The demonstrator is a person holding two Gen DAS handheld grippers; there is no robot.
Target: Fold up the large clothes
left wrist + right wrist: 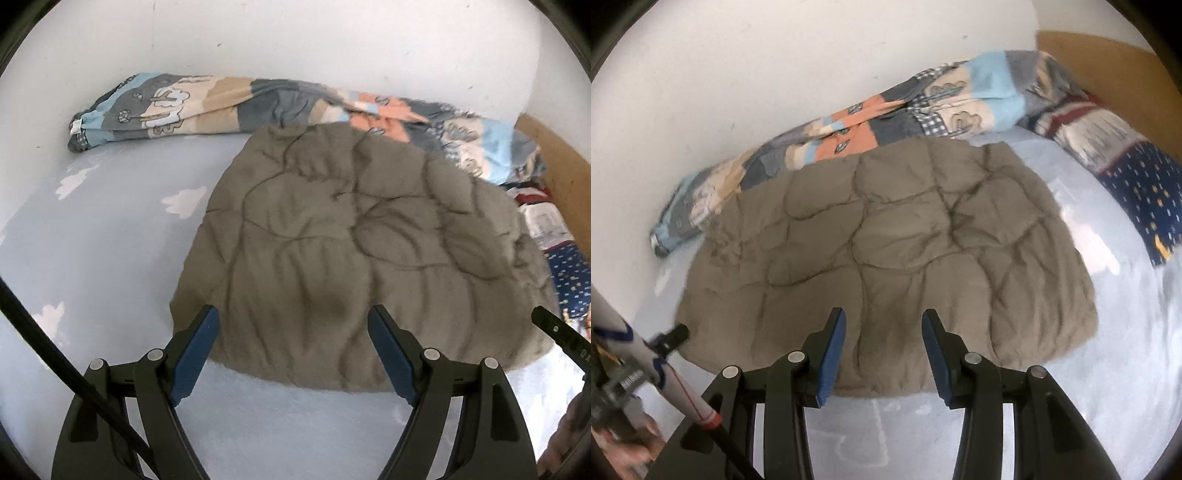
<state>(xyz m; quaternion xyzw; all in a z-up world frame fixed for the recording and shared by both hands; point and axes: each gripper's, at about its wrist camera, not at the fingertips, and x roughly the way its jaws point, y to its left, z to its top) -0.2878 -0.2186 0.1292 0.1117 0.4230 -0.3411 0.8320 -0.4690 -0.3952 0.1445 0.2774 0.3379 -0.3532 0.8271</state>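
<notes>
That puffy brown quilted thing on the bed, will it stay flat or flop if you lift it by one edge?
The brown quilted garment would probably flop and sag: it lies soft and wrinkled. Its puffy padded squares suggest it is light but bulky. It looks unlikely to slip easily on the bedsheet.

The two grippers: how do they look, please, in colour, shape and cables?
Both the left gripper and the right gripper have black angular linkage arms with round silver pivot pins and flat blue pads inside the jaws. A thin black cable runs beside the left one.
</notes>
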